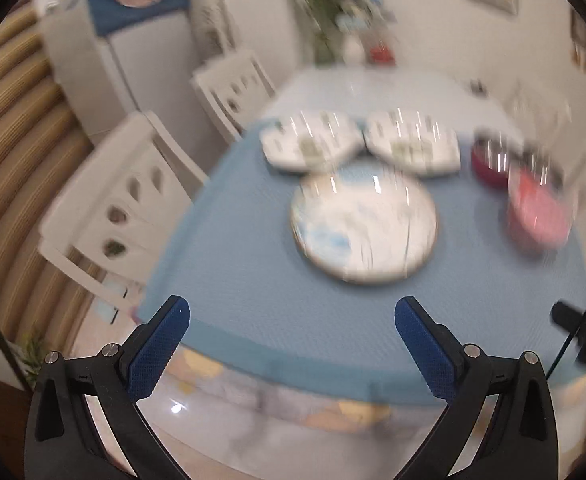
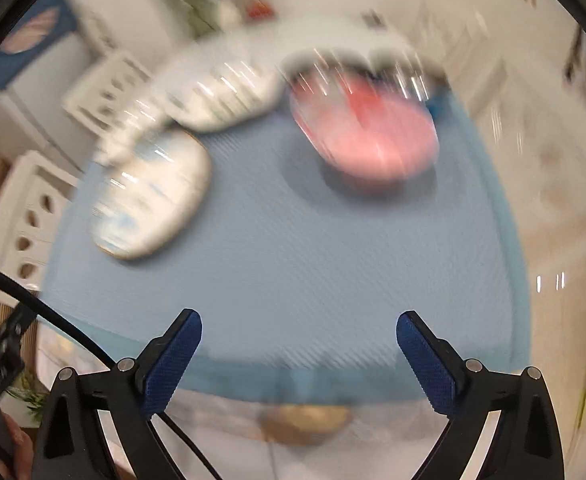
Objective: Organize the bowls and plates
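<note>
Nothing is being held yet, and the task is judged to be at its very start. The left gripper [image 1: 292,312] is being kept above the near edge of the blue tablecloth [image 1: 253,280] with its fingers spread wide apart and empty; the right gripper [image 2: 299,326] is being carried the same way, fingers apart with nothing between them.

The dishes are being left unsorted on the cloth. 1 round plate [image 1: 364,227] with a blue and white pattern is lying nearest, and 2 angular white plates, the left one [image 1: 309,145] and the right one [image 1: 413,145], are lying side by side just behind it, their edges close or touching. To the right, a pink bowl [image 1: 537,216] is standing near a darker red bowl [image 1: 489,160]; whether these 2 touch cannot be told through the blur. No stacking is being shown, so all gathering is judged to remain.

White chairs [image 1: 133,208] are being seen beside the table's left side, and a cable [image 2: 53,320] is trailing near the right gripper. Both views are being smeared by motion, so fine detail cannot be read.
</note>
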The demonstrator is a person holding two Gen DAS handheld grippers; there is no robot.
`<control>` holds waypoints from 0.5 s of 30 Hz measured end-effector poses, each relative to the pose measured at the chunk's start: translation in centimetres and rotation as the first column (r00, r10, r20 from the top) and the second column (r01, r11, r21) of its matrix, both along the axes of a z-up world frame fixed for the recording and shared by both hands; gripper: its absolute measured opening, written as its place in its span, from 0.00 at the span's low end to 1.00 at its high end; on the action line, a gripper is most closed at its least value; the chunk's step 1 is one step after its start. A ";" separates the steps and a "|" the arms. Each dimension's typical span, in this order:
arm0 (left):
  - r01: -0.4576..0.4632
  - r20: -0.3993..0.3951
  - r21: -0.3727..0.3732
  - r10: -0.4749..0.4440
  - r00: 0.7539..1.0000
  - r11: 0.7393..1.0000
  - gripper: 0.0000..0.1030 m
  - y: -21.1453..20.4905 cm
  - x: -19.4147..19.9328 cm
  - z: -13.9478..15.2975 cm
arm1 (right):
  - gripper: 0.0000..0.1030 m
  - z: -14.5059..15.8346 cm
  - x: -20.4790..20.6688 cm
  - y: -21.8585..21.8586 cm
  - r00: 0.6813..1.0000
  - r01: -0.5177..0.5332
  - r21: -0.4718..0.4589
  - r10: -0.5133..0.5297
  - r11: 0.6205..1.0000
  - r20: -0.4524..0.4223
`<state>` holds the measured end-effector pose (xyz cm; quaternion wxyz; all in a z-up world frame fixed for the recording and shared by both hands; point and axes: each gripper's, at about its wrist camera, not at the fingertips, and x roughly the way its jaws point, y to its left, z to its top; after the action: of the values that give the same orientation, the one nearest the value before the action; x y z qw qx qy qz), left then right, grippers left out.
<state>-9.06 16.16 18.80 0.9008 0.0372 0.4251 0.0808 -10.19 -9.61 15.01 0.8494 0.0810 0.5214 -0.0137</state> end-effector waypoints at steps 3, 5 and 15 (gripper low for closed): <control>-0.031 0.062 0.060 0.027 0.998 0.998 1.00 0.7 0.7 4.0 | 0.96 6.3 -0.1 2.3 0.989 -0.019 -0.077 0.030 0.997 0.144; -0.033 0.086 0.076 0.027 0.996 0.997 1.00 1.0 1.2 5.4 | 0.98 9.8 0.1 3.8 0.979 0.023 -0.149 0.008 0.989 0.202; -0.023 0.095 0.017 0.021 0.995 1.000 1.00 4.3 4.6 6.5 | 0.98 11.9 2.7 11.3 0.965 0.012 -0.233 0.049 0.972 0.257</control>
<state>-4.44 20.48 25.35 0.9187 0.0365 0.3813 0.0962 -7.46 1.69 26.90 0.9143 -0.0229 0.4005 -0.0559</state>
